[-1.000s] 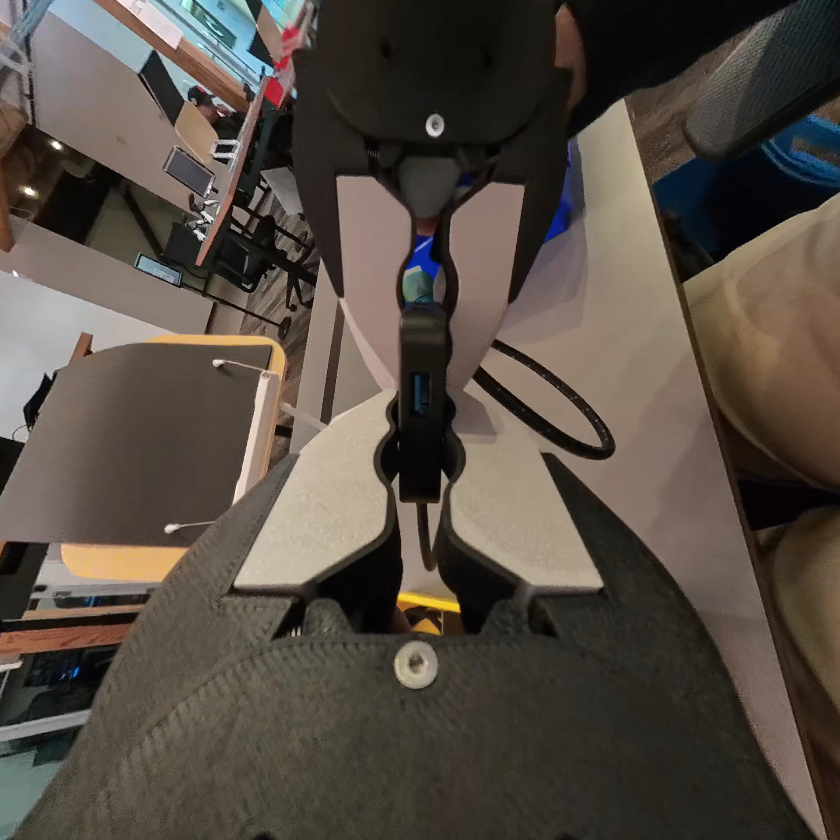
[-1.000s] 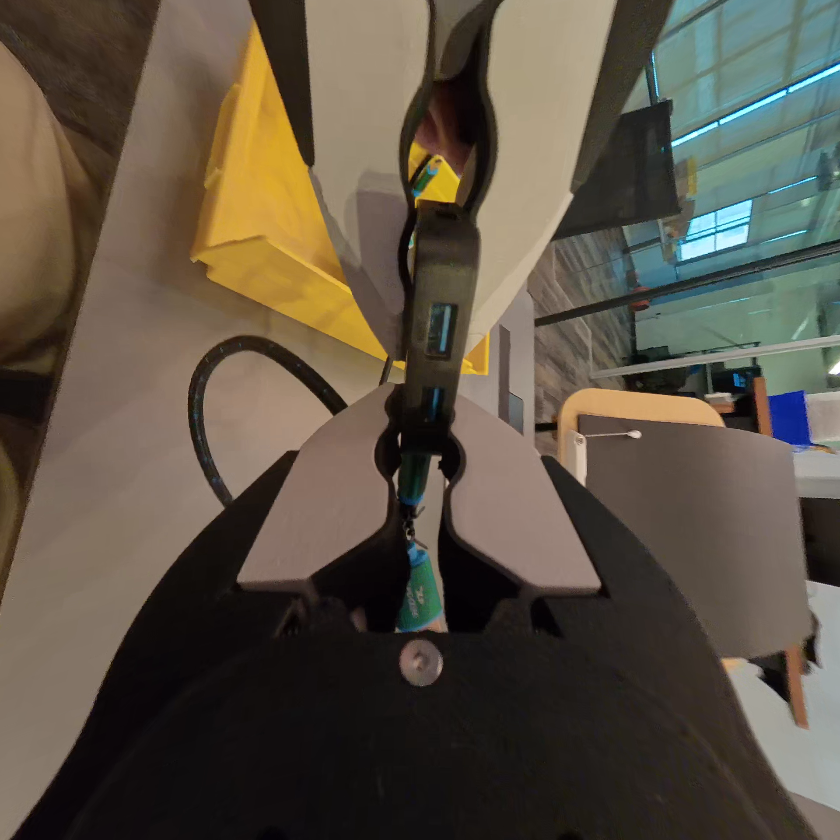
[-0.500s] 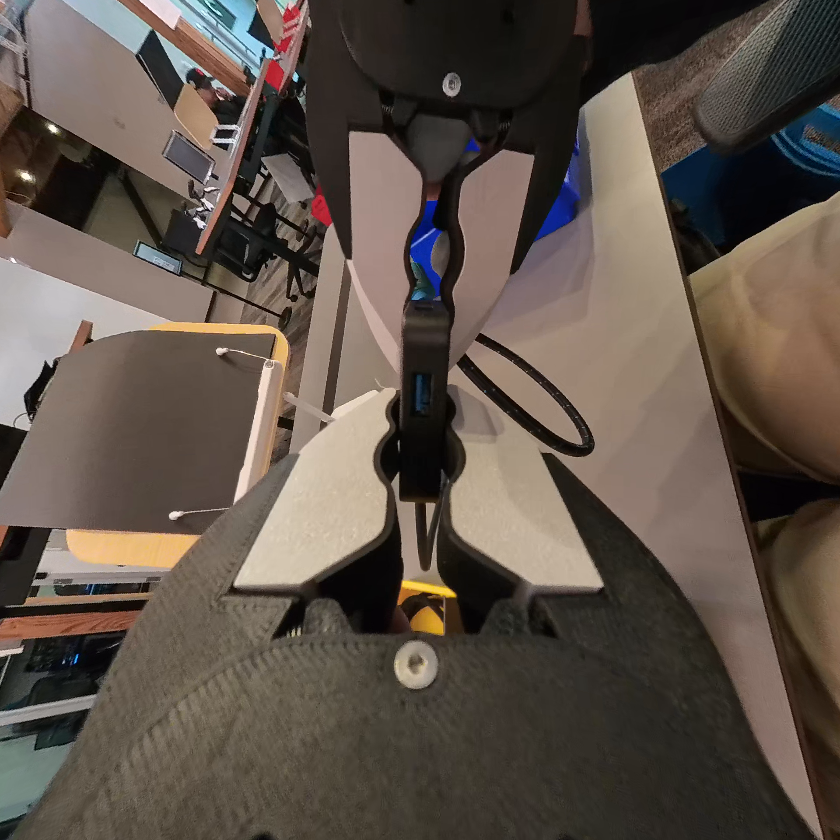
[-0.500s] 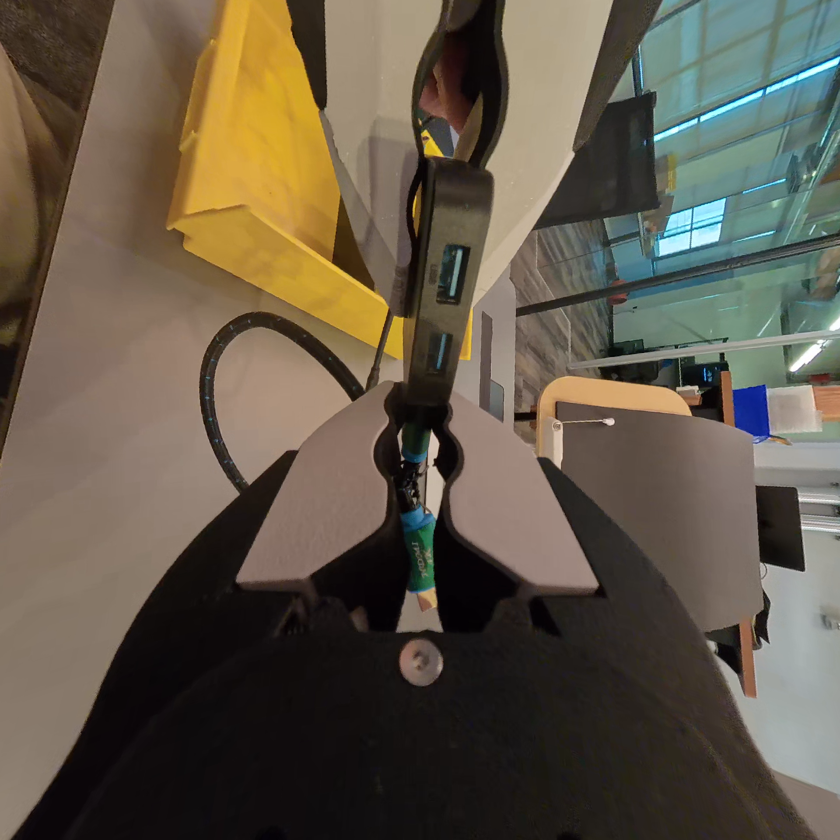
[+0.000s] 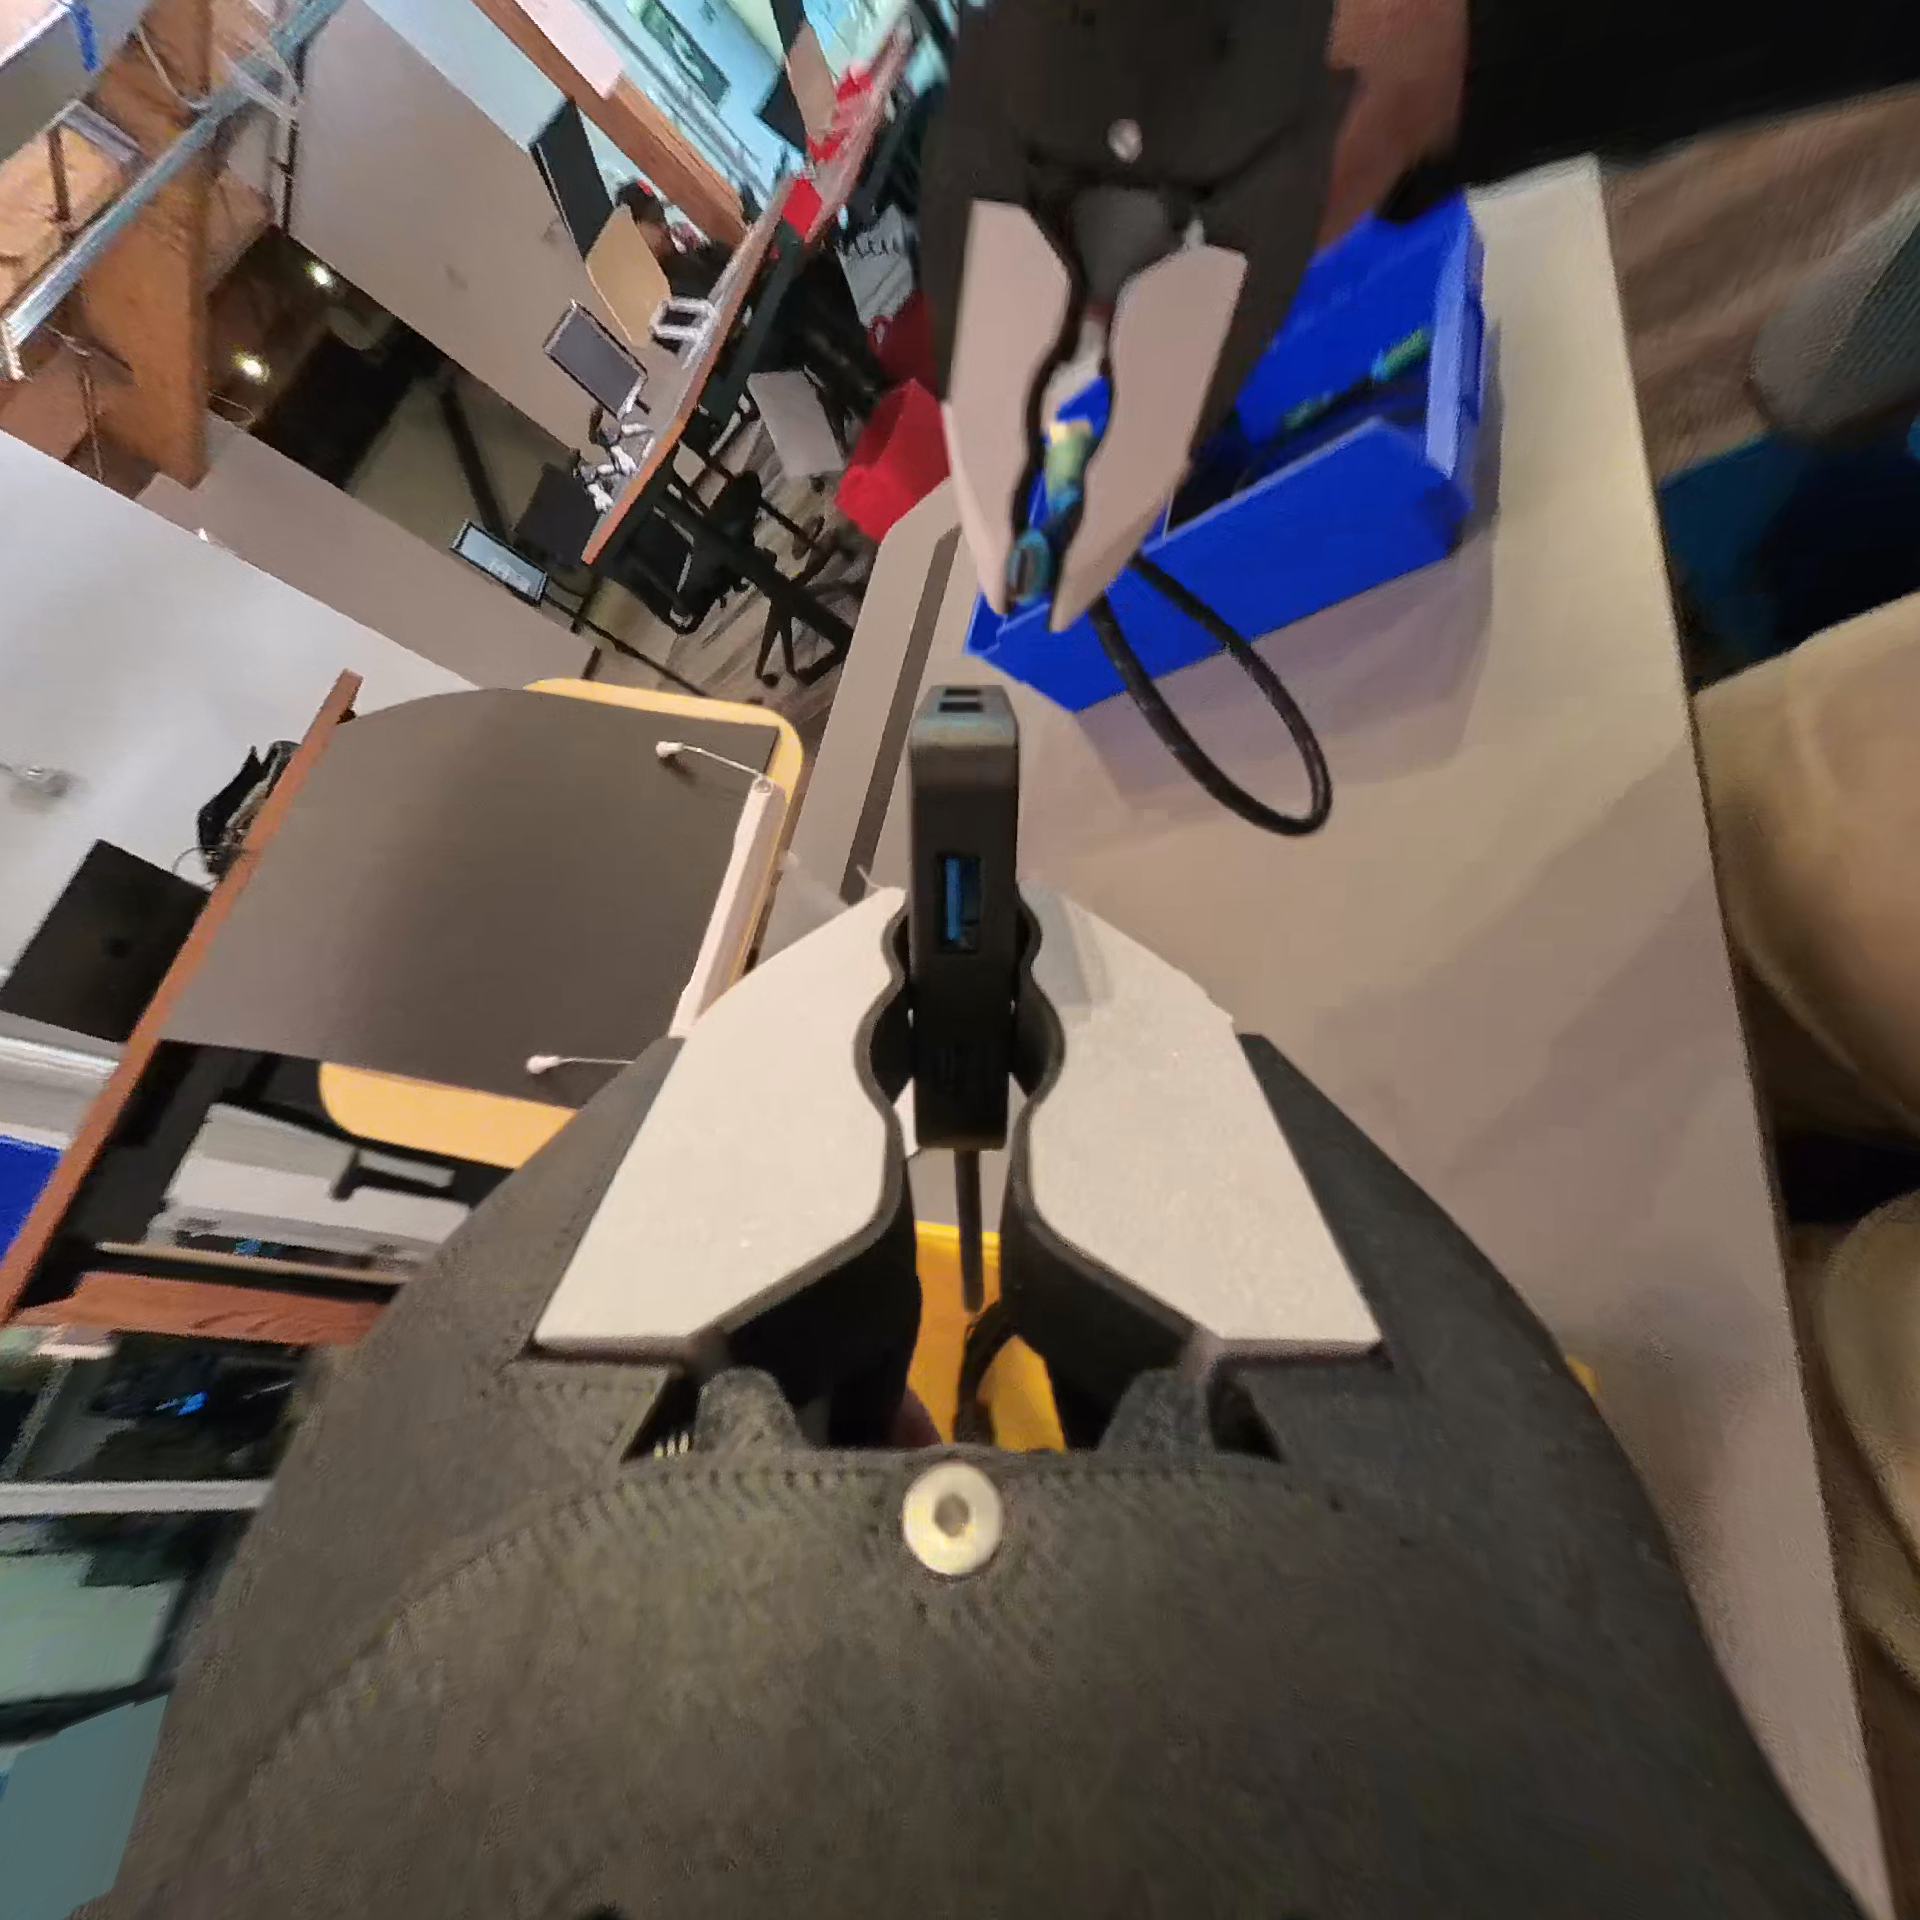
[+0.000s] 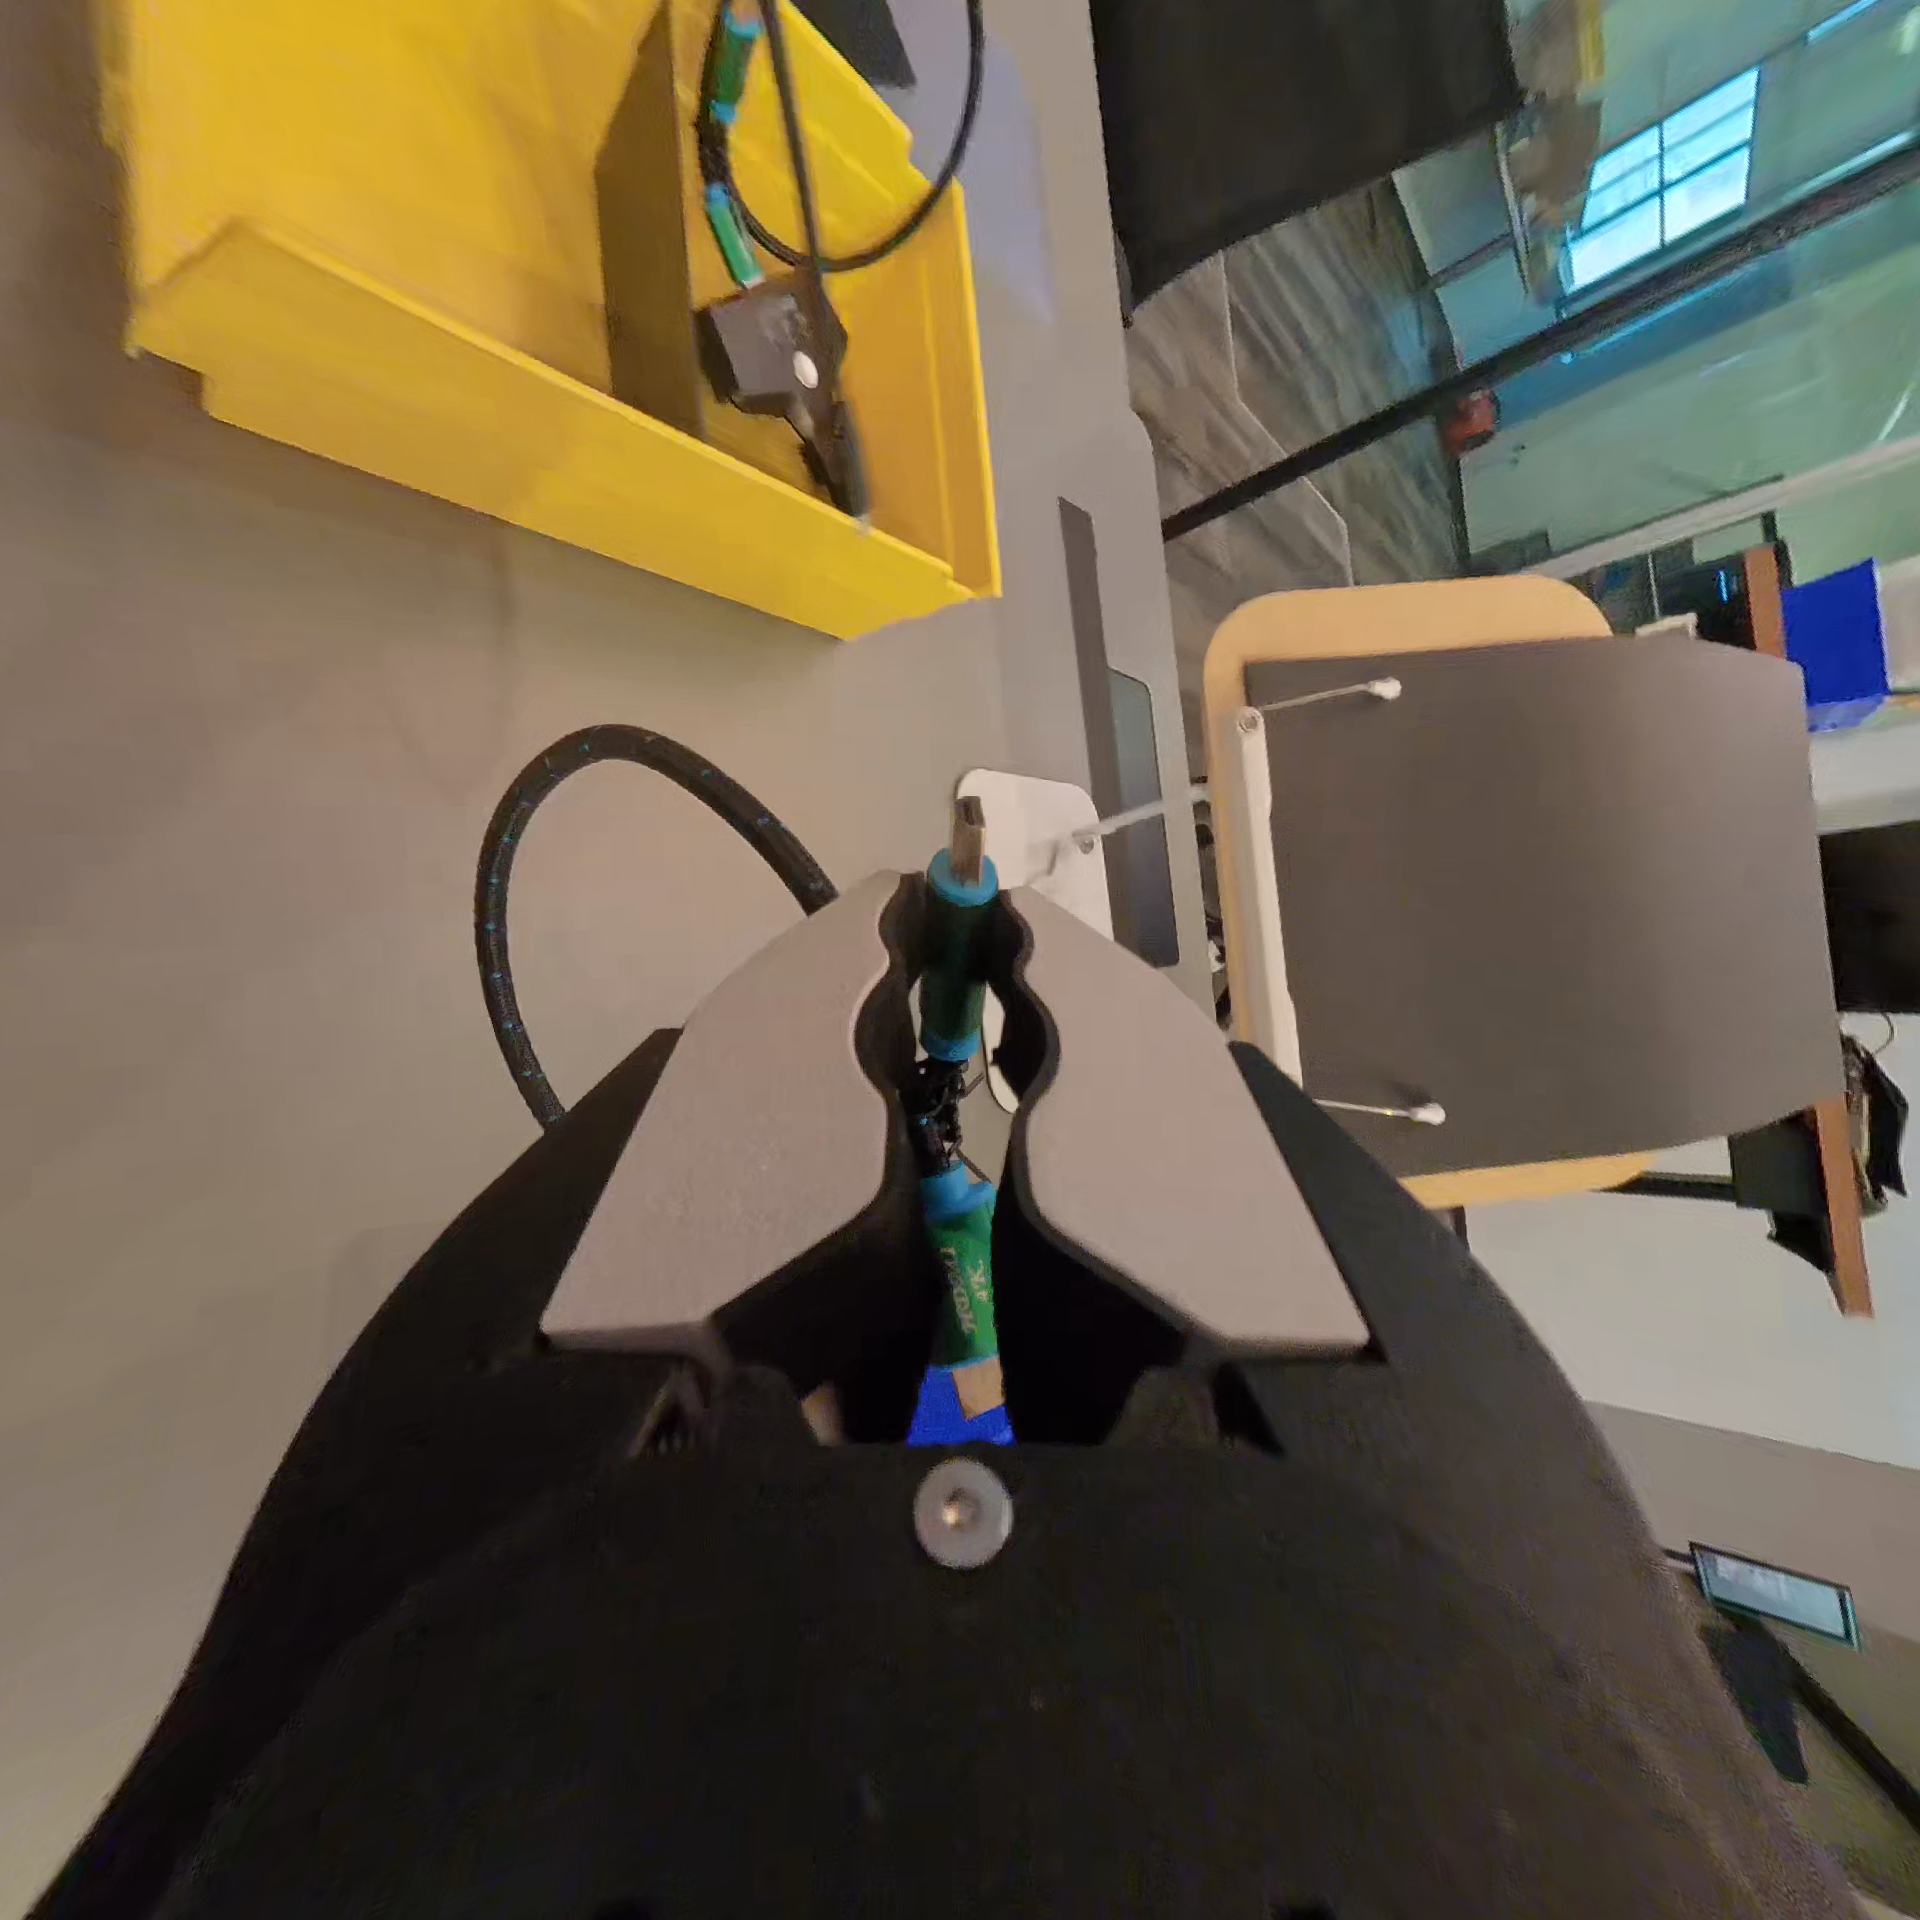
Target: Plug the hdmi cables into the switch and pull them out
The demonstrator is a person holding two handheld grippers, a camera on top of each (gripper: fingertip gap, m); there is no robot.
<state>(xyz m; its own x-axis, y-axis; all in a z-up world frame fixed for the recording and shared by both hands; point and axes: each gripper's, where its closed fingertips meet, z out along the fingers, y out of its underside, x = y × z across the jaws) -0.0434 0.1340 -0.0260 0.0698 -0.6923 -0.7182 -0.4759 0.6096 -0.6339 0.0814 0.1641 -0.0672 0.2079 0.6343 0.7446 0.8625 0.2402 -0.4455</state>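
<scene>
Grey bench (image 5: 1351,1039) carries your two bins: the yellow bin (image 6: 416,260) at 11 o'clock in the right wrist view, the blue bin (image 5: 1351,499) at 1 o'clock in the left wrist view. Your left claw (image 5: 961,935) is clamped on the black switch (image 5: 961,831), which stands clear of the plug, ports towards 12 o'clock. Your right claw (image 6: 961,904) is closed on the green HDMI plug (image 6: 958,935), metal tip bare. Its braided cable (image 6: 520,883) loops out at 9 o'clock.
</scene>
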